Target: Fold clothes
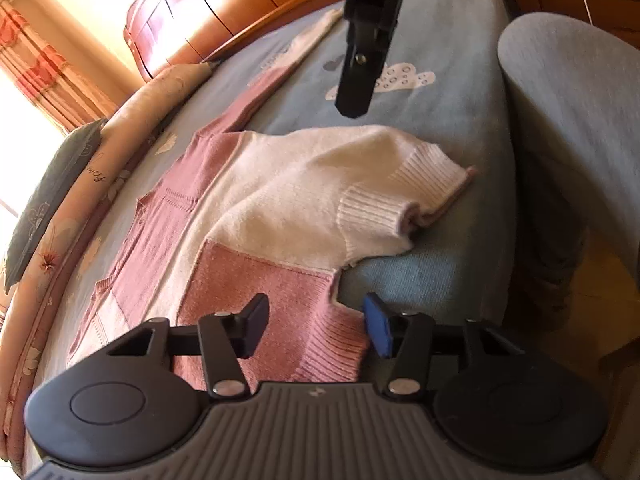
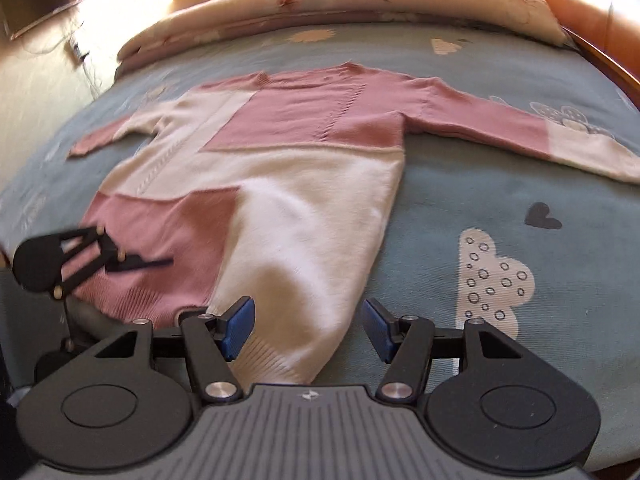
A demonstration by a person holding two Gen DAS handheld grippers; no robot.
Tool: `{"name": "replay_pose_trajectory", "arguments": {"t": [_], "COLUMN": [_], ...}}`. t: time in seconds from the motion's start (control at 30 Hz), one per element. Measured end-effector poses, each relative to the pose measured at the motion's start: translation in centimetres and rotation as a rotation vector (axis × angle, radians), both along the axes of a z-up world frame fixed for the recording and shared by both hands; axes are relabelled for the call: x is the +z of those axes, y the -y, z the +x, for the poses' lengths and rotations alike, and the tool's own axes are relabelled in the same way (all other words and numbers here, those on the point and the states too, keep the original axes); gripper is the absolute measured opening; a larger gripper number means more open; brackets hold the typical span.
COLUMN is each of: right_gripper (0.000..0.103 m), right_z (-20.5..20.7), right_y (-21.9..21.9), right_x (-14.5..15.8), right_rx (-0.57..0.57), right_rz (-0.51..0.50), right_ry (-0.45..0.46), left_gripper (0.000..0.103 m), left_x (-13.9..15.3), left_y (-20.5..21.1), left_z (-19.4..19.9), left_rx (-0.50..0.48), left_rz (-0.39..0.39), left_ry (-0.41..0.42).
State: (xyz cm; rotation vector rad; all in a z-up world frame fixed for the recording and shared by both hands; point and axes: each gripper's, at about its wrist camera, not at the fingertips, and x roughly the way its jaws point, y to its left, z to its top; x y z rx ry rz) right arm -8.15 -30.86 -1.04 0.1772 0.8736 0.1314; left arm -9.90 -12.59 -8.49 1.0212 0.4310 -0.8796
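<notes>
1 sweater (image 2: 256, 168) flat on bed (image 2: 460, 192) | 2 tools: left tool (image 1: 316, 320), right tool (image 2: 308, 328) agape

one pink and cream colour-block knitted sweater (image 2: 280, 152) is lying on one blue-grey cotton bedspread (image 2: 460, 196) printed with cloud shapes. two black two-finger grippers are showing: the left gripper (image 1: 316, 322) and the right gripper (image 2: 308, 326), each carrying two fingers. one rolled floral cream quilt (image 2: 340, 4) is sitting along the far edge, and one grey-blue pillow (image 1: 52, 196) is resting on it. one glossy orange wooden headboard (image 1: 224, 4) is standing behind. one dark heart print (image 2: 542, 216) is showing near one white bubbled cloud print (image 2: 494, 280).
</notes>
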Motion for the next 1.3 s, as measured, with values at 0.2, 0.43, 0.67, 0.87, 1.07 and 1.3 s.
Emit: {"name": "replay_pose_trajectory", "arguments": {"t": [0.2, 0.43, 0.67, 0.87, 1.07, 1.3], "right_gripper": [0.064, 0.072, 0.075, 0.073, 0.011, 0.012], "right_z": [-0.8, -1.1, -1.8, -3.0, -3.3, -2.9], "right_y": [-1.7, -6.7, -11.4, -14.0, -14.1, -11.7], "right_x": [0.9, 0.7, -2.9, -5.8, -4.5, -0.6], "right_rx": [0.096, 0.336, 0.514, 0.574, 0.573, 0.739], "right_rz": [-0.037, -0.214, -0.561, -0.879, -0.893, -0.648], "right_ry": [0.058, 0.140, 0.130, 0.181, 0.199, 0.039], "left_gripper": [0.010, 0.010, 0.010, 0.010, 0.010, 0.012], "left_x": [0.3, 2.3, 3.0, 3.5, 4.6, 6.6], "left_y": [-0.4, -0.9, -1.5, -2.0, -2.9, -4.9], "left_z": [0.8, 1.8, 3.0, 3.8, 3.5, 2.4], "left_rx": [0.047, 0.074, 0.111, 0.130, 0.093, -0.018], "left_rz": [-0.001, -0.060, -0.094, -0.132, -0.130, -0.068], "left_ry": [-0.035, -0.055, -0.086, -0.119, -0.131, -0.262]}}
